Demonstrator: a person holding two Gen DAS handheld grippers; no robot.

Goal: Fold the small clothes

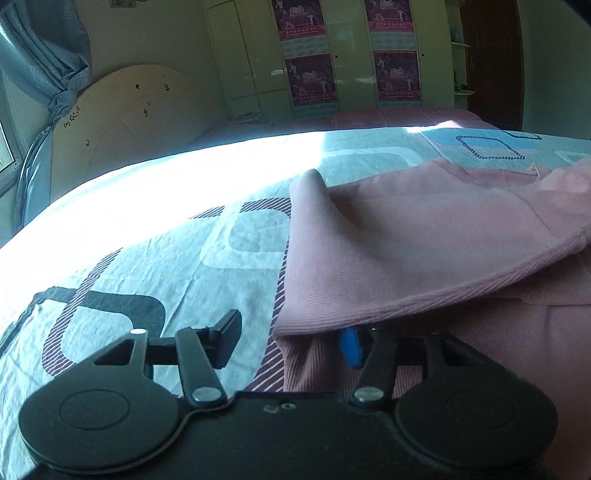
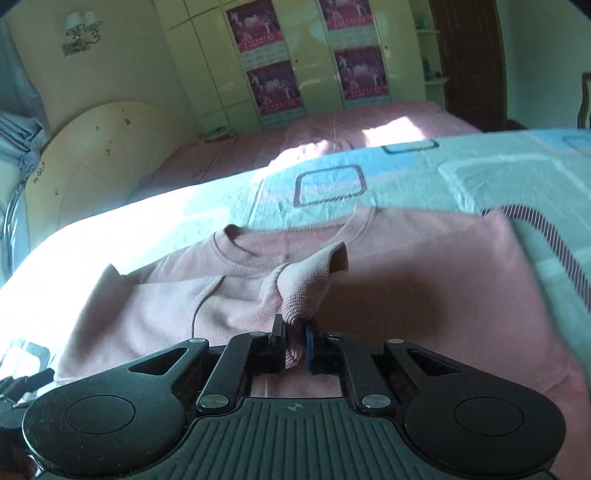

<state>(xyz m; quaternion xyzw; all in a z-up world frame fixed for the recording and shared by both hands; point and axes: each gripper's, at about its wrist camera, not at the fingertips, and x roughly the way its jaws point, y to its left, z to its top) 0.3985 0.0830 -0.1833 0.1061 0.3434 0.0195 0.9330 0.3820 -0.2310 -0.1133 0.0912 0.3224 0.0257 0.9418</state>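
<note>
- Closest to the lens in the left wrist view, the left gripper [image 1: 291,338] stands with its jaws wide apart; the black left finger sits over bare bedding, while the blue-padded finger [image 1: 350,347] is partly tucked under a pink fold at 5 o'clock.
- Nothing sits between those two fingers.
- At the right wrist view's 6 o'clock, the right gripper [image 2: 295,341] is clamped on the ribbed cuff [image 2: 304,291] of a sleeve, pinched between the black finger and the blue pad.
- Spread flat on the bed, the pink sweatshirt [image 2: 406,302] has its round neckline [image 2: 236,245] toward 11 o'clock; the pinched sleeve lies bunched across the chest.
- In the left view one panel of the garment is doubled over, its hemmed edge [image 1: 461,291] running from 6 toward 3 o'clock.
- Underneath lies a pale blue bedsheet [image 1: 177,266] printed with rounded squares in white, dark and striped outline; strong sunlight washes out its far band.
- Beyond, at 12 o'clock, a pink bedspread [image 2: 332,136] covers the far part of the bed.
- A cream arched headboard [image 1: 125,118] stands at 10 o'clock, beside grey-blue curtains [image 1: 44,55].
- Cream wardrobe doors [image 2: 207,62] carry magenta posters [image 2: 273,88]; a dark wooden door [image 2: 469,59] is at 1 o'clock, and a wall lamp [image 2: 79,31] at 11 o'clock.
</note>
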